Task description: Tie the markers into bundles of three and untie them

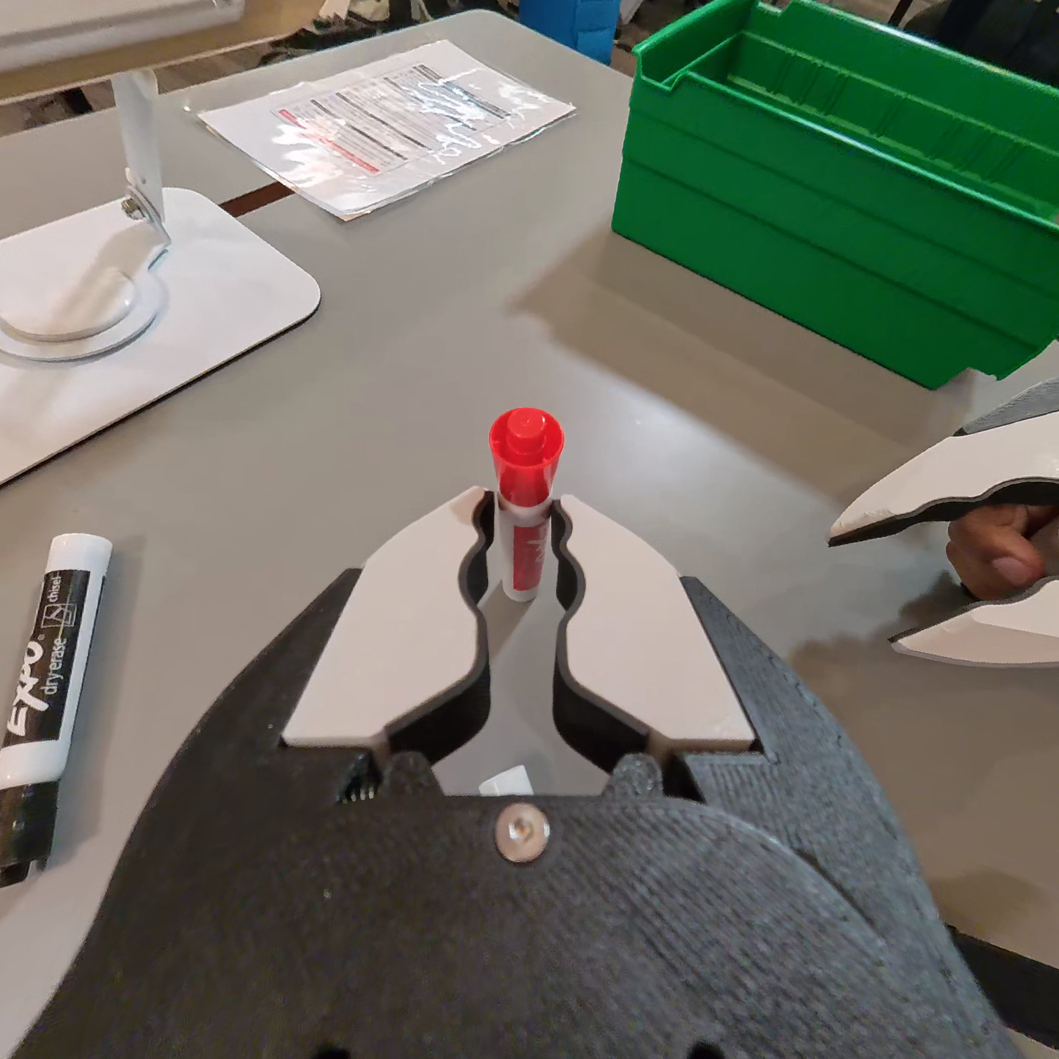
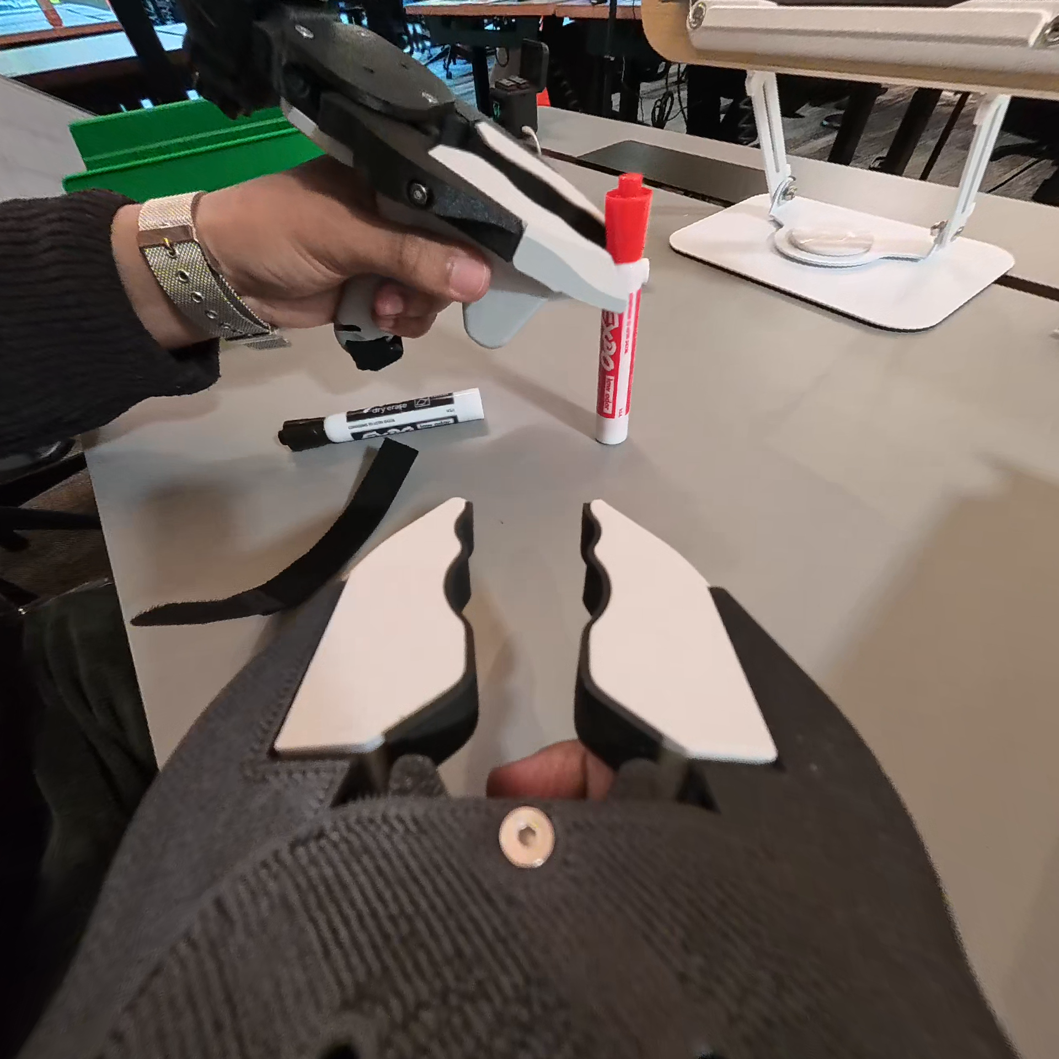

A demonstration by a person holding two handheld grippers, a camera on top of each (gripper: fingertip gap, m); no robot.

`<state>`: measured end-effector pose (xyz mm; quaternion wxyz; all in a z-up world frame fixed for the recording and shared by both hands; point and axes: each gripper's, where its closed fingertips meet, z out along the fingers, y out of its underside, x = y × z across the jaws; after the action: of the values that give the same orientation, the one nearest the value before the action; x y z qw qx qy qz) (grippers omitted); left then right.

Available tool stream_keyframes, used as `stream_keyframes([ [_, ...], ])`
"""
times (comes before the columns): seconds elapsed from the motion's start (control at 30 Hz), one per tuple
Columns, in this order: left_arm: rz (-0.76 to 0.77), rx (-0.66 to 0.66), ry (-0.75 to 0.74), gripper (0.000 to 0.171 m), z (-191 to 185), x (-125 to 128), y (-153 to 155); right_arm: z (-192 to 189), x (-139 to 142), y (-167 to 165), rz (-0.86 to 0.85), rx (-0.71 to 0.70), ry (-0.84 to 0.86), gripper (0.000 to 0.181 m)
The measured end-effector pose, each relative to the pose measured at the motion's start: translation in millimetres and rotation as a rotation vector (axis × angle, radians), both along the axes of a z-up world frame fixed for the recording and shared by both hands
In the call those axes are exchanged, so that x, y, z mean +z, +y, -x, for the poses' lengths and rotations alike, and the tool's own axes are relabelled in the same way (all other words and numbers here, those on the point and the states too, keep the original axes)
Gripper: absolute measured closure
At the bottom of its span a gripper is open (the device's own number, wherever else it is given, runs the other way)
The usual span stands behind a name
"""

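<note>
One red marker stands upright on the grey table, pinched below its cap by your left gripper, while your right gripper waits empty and half open, so loosening too early may topple it.

My left wrist camera looks steeply down past its hand-held gripper, close over the grey table, while my right one looks low across it, both sharing the upright red-capped white marker.
</note>
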<state>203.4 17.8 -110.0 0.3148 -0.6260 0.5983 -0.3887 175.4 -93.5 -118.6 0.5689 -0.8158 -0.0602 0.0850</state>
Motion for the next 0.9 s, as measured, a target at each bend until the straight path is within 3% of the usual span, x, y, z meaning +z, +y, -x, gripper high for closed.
stream_keyframes([
  [0.63,0.025,-0.004,-0.019,0.133,13,5,5,-3,1,-1,0.001,-0.004,-0.002,0.145],
  [0.73,0.021,-0.076,-0.037,0.126,24,11,5,-4,1,-1,0.0,-0.006,-0.009,0.145],
  [0.8,-0.027,-0.025,-0.046,0.122,33,15,26,-5,1,-2,-0.001,-0.008,-0.011,0.145],
  [0.9,-0.093,0.176,-0.031,0.126,51,11,83,-6,2,-2,-0.004,-0.009,-0.005,0.145],
])
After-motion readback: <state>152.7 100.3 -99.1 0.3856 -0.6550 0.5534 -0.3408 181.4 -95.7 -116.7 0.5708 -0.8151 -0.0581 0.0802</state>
